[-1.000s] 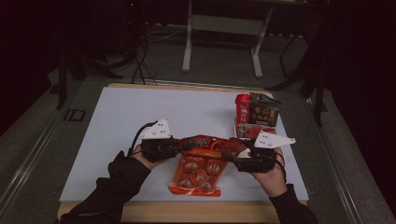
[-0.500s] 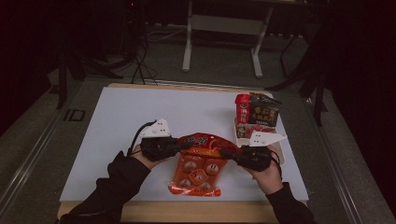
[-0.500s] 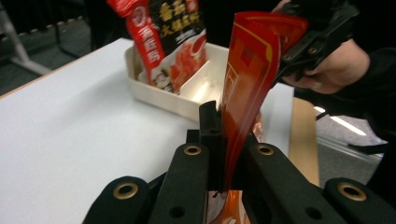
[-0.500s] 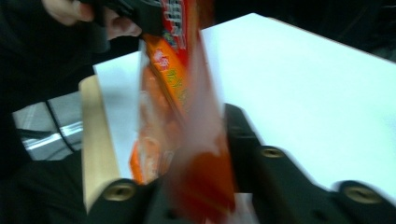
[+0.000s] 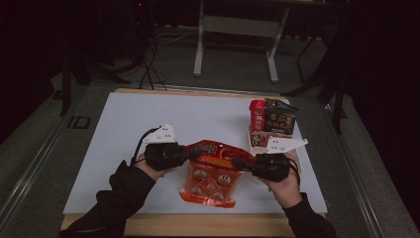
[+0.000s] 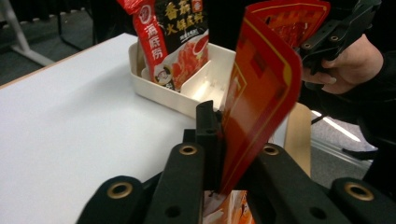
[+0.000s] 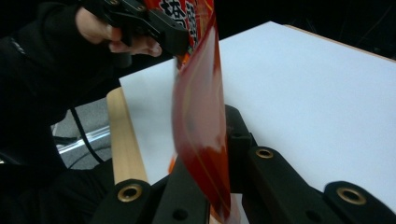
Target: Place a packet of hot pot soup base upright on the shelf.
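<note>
**Red pouch clamped at both top corners**

Near edge of desk (image 5: pixel 124 129): red pouch (image 5: pixel 210 173) hangs low over the white top, lower end at or just above it. Round food pieces show through its front.

Left hand-held gripper (image 5: pixel 190 154) is closed on the pouch's top left corner; the left gripper view shows the film pinched flat between the jaws, though they have just been opening slightly. Right hand-held gripper (image 5: pixel 237 162) is closed on the top right corner, jaws just finished closing, film between them in the right gripper view. The pouch top spans the gap between the two.

Farther back, right side: white tray (image 5: pixel 253 140) with a divider. Back compartment holds a red packet (image 5: pixel 257 117) and a dark packet (image 5: pixel 280 118), both upright, side by side. In the left gripper view the near compartment looks empty. Tray sits just behind the right hand-held gripper.
</note>
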Motion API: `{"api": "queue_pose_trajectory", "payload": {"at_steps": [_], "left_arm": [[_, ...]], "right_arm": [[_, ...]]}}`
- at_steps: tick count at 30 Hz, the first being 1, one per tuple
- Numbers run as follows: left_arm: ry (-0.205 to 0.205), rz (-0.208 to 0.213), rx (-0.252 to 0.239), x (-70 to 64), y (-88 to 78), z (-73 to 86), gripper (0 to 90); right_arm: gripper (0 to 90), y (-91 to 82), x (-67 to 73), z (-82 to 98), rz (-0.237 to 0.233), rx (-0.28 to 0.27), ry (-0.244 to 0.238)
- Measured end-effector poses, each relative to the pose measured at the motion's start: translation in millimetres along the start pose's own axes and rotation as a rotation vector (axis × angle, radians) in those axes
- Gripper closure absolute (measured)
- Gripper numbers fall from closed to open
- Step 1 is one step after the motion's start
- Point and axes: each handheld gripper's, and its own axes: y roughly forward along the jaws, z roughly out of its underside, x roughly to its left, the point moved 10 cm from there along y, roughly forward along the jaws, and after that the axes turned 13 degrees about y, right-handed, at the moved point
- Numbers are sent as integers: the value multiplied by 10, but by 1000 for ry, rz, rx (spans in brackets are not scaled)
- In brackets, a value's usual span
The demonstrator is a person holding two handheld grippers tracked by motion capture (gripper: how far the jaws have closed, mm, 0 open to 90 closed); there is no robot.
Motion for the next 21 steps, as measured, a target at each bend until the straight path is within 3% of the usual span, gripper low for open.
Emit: {"api": "queue_pose_trajectory", "payload": {"at_steps": [10,15,17,21], "left_arm": [[-23,-48,-32,-6,-69,48,494],[-70,-63,3,25,-67,145,205],[-56,-85,17,40,-61,195,121],[-66,-116,57,67,-42,353,78]], "right_arm": [[900,-25,183,-121,-43,-20,14],[900,-61,224,-210,-59,-28,10],[900,-69,229,-243,-54,-26,-6],[900,-124,227,-349,-24,-30,-45]]}}
